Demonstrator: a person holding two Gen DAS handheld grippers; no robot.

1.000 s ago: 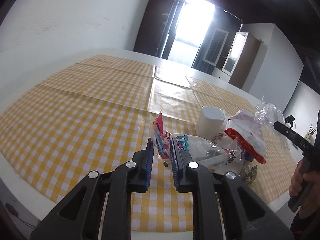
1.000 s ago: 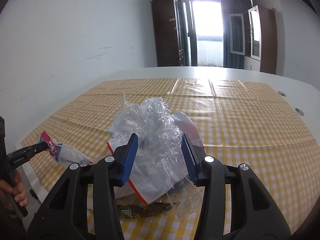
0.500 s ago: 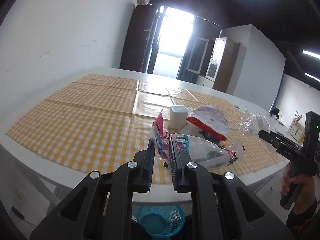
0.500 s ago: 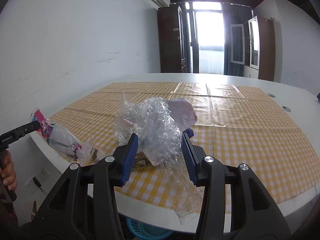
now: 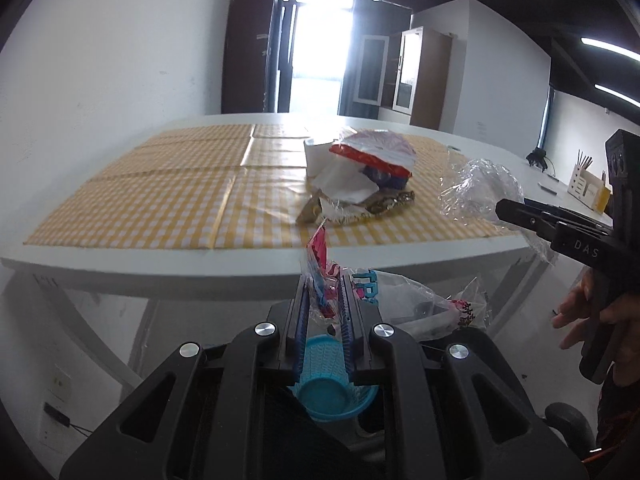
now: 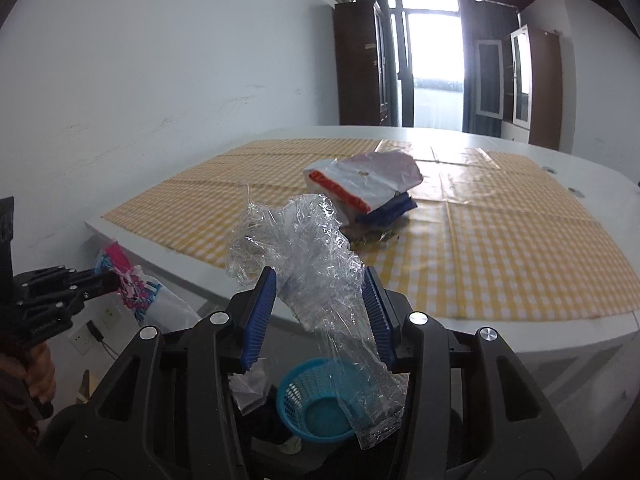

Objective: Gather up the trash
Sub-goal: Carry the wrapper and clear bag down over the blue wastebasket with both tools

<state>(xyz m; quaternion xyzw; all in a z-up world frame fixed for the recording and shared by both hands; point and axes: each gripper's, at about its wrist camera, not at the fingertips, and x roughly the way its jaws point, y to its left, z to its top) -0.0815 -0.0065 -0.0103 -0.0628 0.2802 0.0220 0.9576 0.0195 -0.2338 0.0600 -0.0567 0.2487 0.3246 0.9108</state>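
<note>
Wrapper (image 5: 320, 280) clamped in left gripper (image 5: 323, 300); crumpled film (image 6: 304, 256) pinched in right gripper (image 6: 320, 300), above basket (image 6: 316, 404).

Your pink-printed clear plastic wrapper (image 5: 320, 280) hangs crumpled above the round blue mesh basket (image 6: 320, 404). Your crinkled transparent cellophane sheet (image 6: 304, 248) dangles over it too.

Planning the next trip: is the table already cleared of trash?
No. A pile of wrappers lies on the checked tablecloth, beyond the clear plastic held in the right gripper.
</note>
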